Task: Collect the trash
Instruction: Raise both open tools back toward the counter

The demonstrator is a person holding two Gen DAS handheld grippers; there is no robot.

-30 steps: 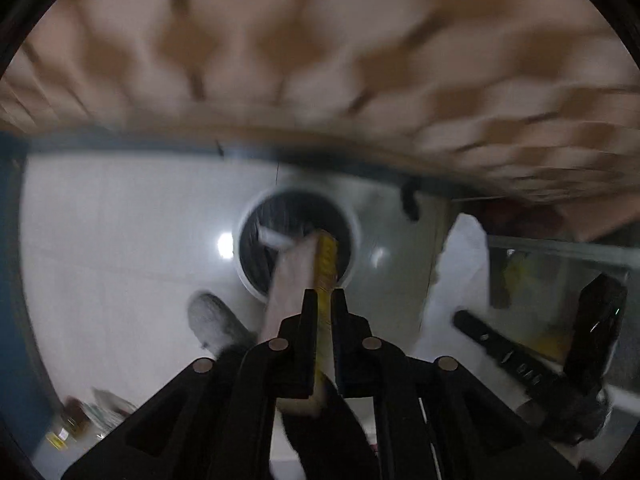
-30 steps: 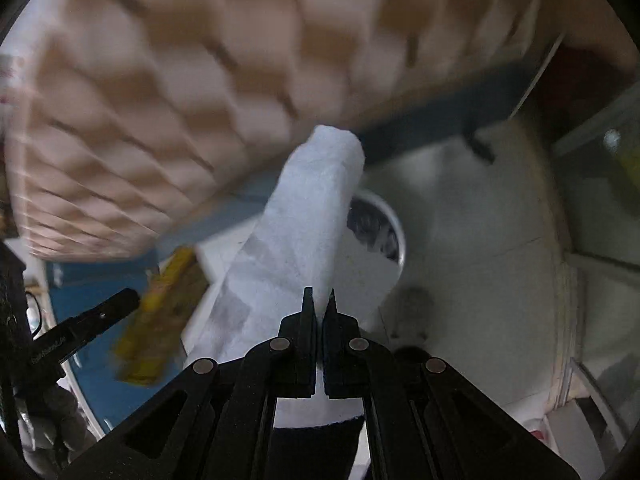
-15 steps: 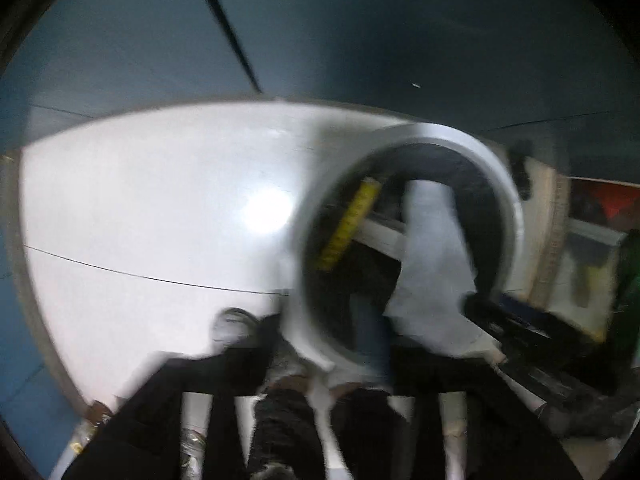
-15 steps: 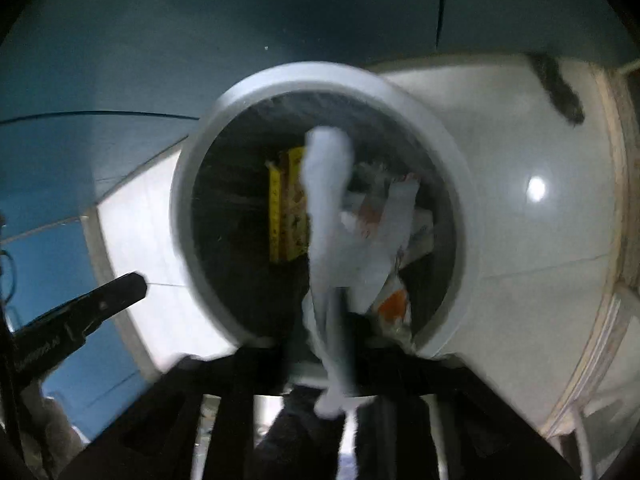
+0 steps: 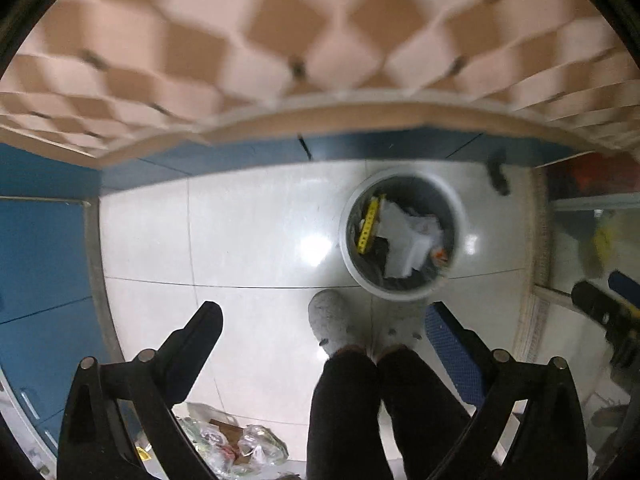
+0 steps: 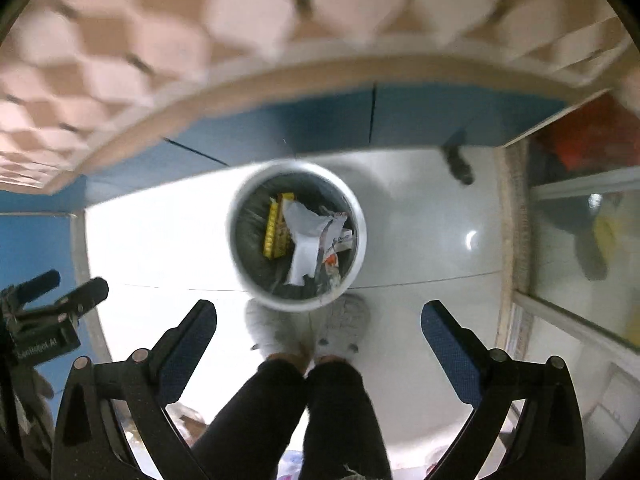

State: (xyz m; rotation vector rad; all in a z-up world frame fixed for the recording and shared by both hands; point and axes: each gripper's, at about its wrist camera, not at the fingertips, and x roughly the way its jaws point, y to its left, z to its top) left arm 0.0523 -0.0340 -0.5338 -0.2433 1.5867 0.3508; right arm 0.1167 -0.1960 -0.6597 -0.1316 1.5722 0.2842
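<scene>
White tile floor (image 5: 248,232), bin (image 6: 244,256) by the feet. Inside it: white paper (image 6: 304,240), yellow box (image 6: 276,228). Left gripper (image 5: 324,328) and right gripper (image 6: 320,320) both spread wide, empty. Drop looks done; next, fetch the wrappers (image 5: 240,448) on the floor.

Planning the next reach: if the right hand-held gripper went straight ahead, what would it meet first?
Probably the bin, or the paper piled in it, centred between the right hand-held gripper's open fingers. Depth is unclear.
</scene>
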